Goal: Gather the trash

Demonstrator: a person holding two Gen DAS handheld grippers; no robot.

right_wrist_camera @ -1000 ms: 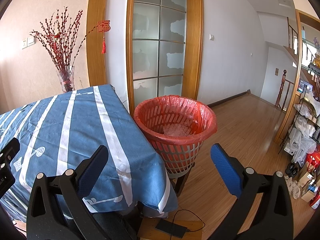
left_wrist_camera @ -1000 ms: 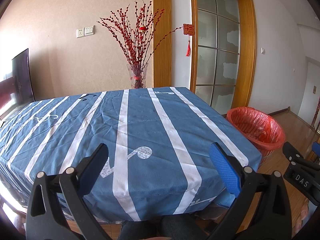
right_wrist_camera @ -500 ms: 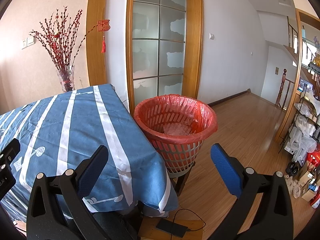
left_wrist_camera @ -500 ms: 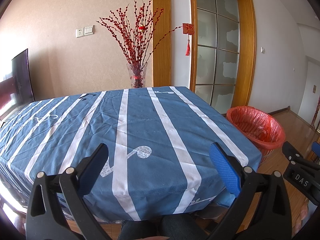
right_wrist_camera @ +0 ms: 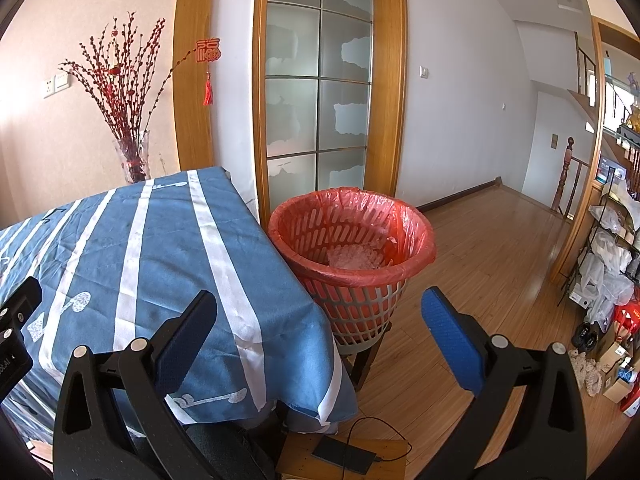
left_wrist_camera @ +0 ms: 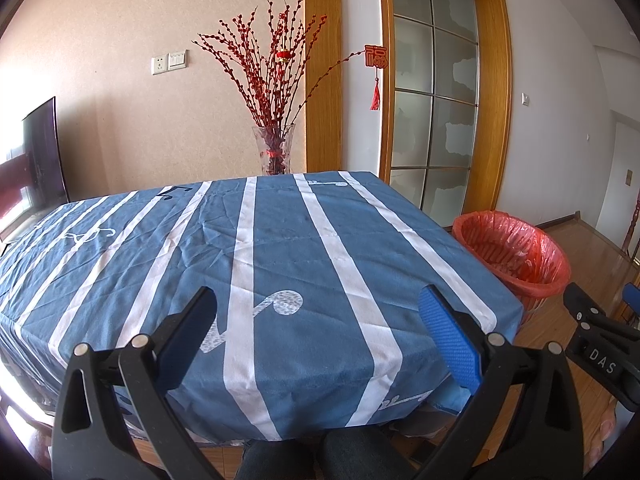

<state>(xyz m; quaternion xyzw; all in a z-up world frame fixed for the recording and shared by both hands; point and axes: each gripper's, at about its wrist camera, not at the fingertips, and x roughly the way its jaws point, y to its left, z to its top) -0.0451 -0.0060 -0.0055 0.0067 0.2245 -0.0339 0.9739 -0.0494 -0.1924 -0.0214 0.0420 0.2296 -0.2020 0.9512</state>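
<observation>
- my left gripper (left_wrist_camera: 316, 332) hangs spread apart over the tablecloth's (left_wrist_camera: 280, 240) near edge.
- my right gripper (right_wrist_camera: 318, 334) gapes empty, near the red-lined wastebasket (right_wrist_camera: 352, 248) beside the table's right edge.

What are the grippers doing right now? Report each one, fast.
Left gripper: open, holding nothing.
Right gripper: open, holding nothing.

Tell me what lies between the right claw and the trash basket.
In the right wrist view, the open right claw looks straight at the trash basket. Between them hangs only the tablecloth corner on the left, with bare wooden floor beyond.
</observation>
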